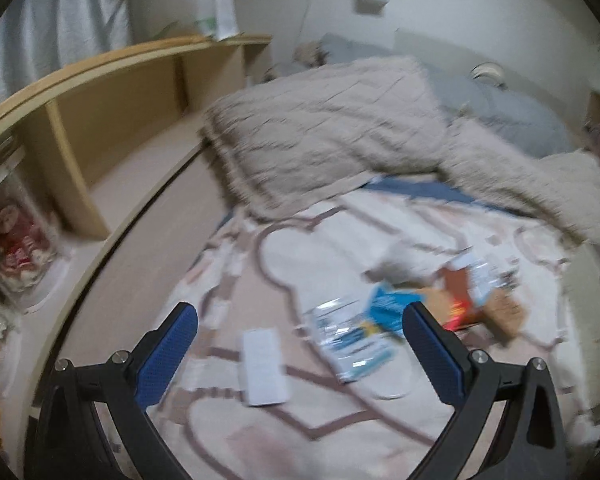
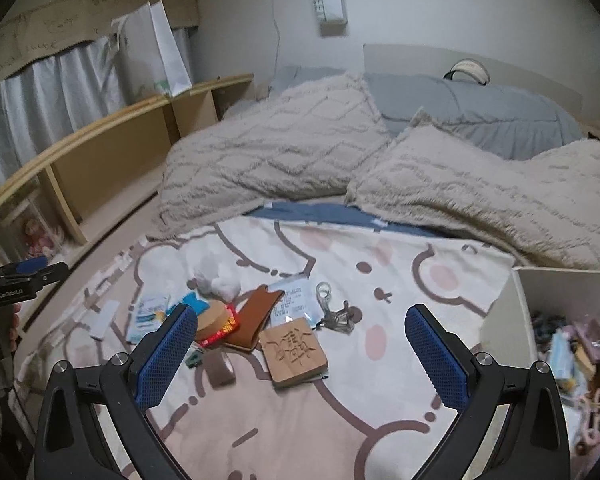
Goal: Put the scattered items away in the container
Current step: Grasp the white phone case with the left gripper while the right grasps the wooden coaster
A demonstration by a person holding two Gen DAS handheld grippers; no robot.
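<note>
the scattered items lie mid-blanket: a wooden coaster (image 2: 293,354) nearest, keys (image 2: 334,312) just right of it, a brown pouch (image 2: 256,314) and packets (image 2: 150,312) to the left. the white container (image 2: 504,316) sits at right, already part filled. the right gripper (image 2: 300,344) and left gripper (image 1: 300,344) both gape wide, holding nothing, above the cartoon blanket (image 2: 400,280).

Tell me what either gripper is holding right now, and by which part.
Nothing is held. The left gripper and right gripper are both open and empty above the blanket.
</note>
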